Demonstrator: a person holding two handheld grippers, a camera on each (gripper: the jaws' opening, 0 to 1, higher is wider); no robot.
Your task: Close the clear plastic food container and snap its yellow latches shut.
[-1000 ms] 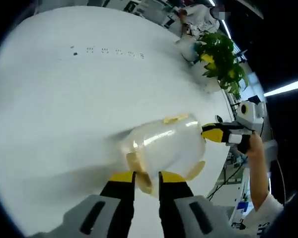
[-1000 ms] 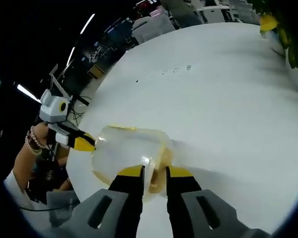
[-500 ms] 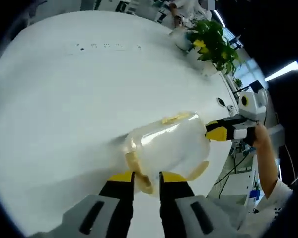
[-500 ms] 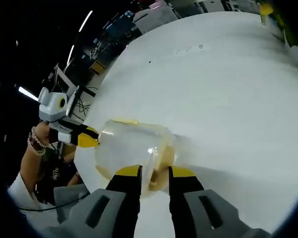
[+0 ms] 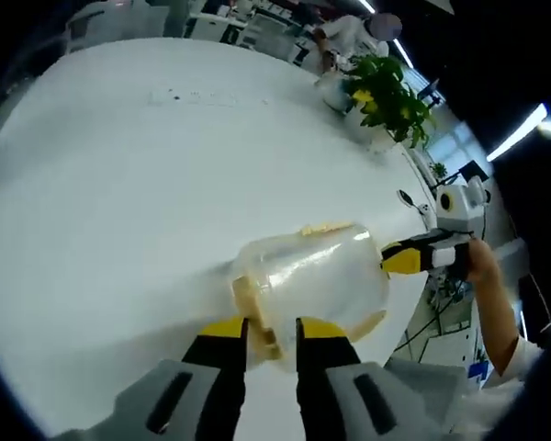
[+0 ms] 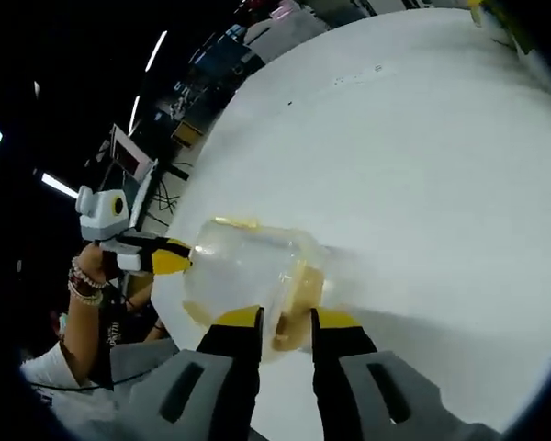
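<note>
In the left gripper view, the left gripper [image 5: 271,333] has its yellow-tipped jaws drawn close together, pinching a yellow latch [image 5: 257,317] at the near end of the clear plastic food container [image 5: 312,280]. In the right gripper view, the right gripper [image 6: 285,322] likewise has its jaws nearly closed, clamped on the latch [image 6: 298,299] at the opposite end of the container [image 6: 248,276]. Each gripper's yellow tip also shows in the other's view, touching the far side of the container: the right one [image 5: 409,260] with a hand [image 5: 482,266] behind it, the left one [image 6: 161,260] held by a hand with a beaded bracelet [image 6: 83,285]. The container lies close to the rounded edge of the white worktop [image 5: 119,202], with another latch [image 5: 326,228] on its upper side. Beyond it the worktop stretches wide and bare; a potted plant [image 5: 386,96] stands at the far edge, well apart.
</note>
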